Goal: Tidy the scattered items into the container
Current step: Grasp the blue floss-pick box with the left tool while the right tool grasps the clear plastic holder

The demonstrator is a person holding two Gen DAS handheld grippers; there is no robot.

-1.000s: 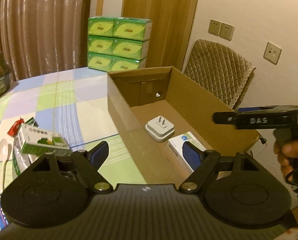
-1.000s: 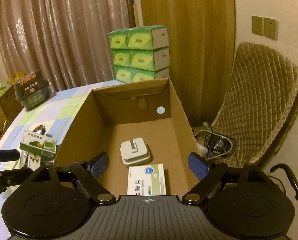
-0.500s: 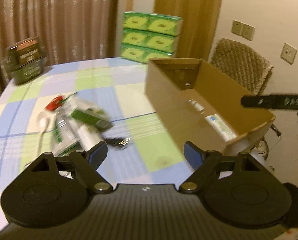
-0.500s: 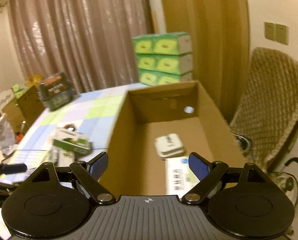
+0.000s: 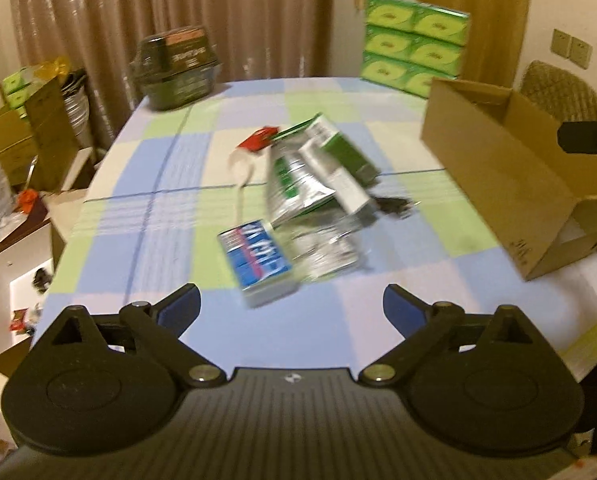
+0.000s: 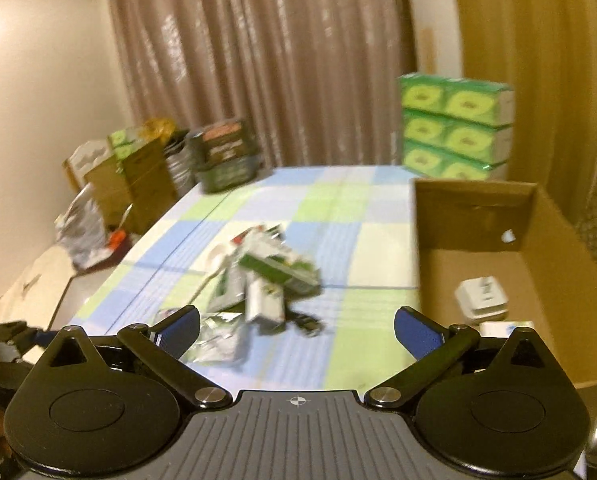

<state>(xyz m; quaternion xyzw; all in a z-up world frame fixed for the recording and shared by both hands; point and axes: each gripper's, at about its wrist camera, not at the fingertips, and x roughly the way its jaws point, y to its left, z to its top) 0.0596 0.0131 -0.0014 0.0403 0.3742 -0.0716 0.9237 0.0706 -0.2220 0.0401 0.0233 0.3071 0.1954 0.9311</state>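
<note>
The left tool point(image 5: 291, 305) hangs above the near part of the tabletop point(image 5: 170, 216) with its blue-padded fingers point(image 5: 180, 307) spread wide and nothing between them; the right tool point(image 6: 297, 325) is likewise released and empty. Just ahead of the left tool, slightly left of its centre line, lies a blue and white box point(image 5: 258, 260); beyond it sits a blurred heap of scattered items point(image 5: 318, 184), among them a green and white carton point(image 5: 338, 148), silvery foil packets point(image 5: 298, 184), a red-capped piece point(image 5: 258, 140) and a small black object point(image 5: 394, 205); the blur hides which of these touch. The cardboard box point(image 5: 498, 172) stands at the right of the tabletop, well apart from the heap, with the tip of the right tool showing over it in the left wrist view. From the right wrist view the heap lies ahead, between the fingers but nearer the left one, and the cardboard box is on the right; inside it rest a white plug adapter point(image 6: 482, 294) and, just nearer, a white packet point(image 6: 506, 326). Stacked green tissue boxes point(image 6: 454, 124) stand at the far edge; a dark basket point(image 5: 176, 70) sits at the far left.
</note>
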